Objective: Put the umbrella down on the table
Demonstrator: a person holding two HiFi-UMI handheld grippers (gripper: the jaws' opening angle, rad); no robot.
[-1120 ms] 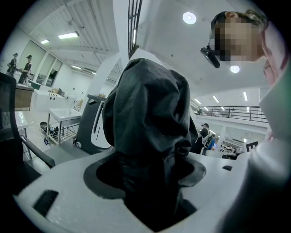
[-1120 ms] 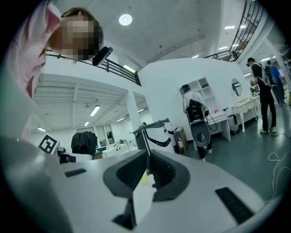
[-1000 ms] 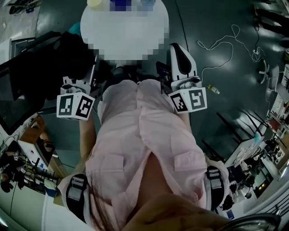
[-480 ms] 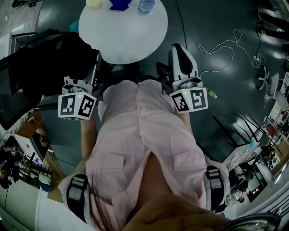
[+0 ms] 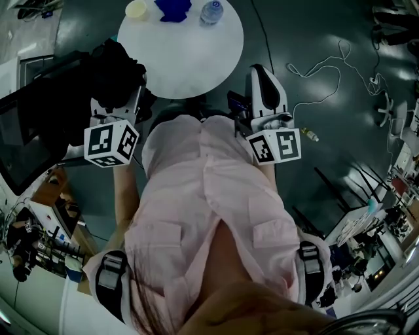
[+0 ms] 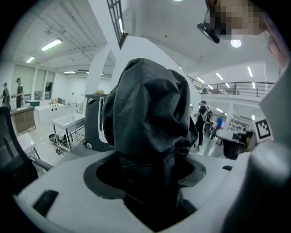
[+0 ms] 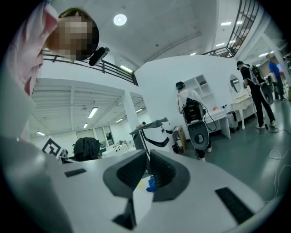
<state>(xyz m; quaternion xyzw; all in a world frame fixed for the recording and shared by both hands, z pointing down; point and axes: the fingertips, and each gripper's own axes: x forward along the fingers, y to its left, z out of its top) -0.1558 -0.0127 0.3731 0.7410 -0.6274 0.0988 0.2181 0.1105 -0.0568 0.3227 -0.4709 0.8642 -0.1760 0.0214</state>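
Note:
The black folded umbrella [image 6: 150,113] stands bunched up out of my left gripper [image 6: 152,191], whose jaws are shut on its lower part. In the head view the umbrella [image 5: 108,72] hangs dark ahead of the left gripper [image 5: 118,108], beside the left edge of the round white table [image 5: 190,62]. My right gripper [image 5: 262,91] is held near the table's right edge. Its jaws [image 7: 148,160] stand close together with nothing between them. The right gripper view also shows the umbrella [image 7: 86,148] at the left.
On the table's far side stand a pale cup [image 5: 136,9], a blue object [image 5: 173,9] and a water bottle [image 5: 211,11]. A white cable [image 5: 321,62] and a small bottle [image 5: 309,133] lie on the dark floor at right. Cluttered benches [image 5: 366,229] fill the lower right.
My left gripper has risen and moved a little forward toward the table with the umbrella in it. The right gripper has stayed where it was.

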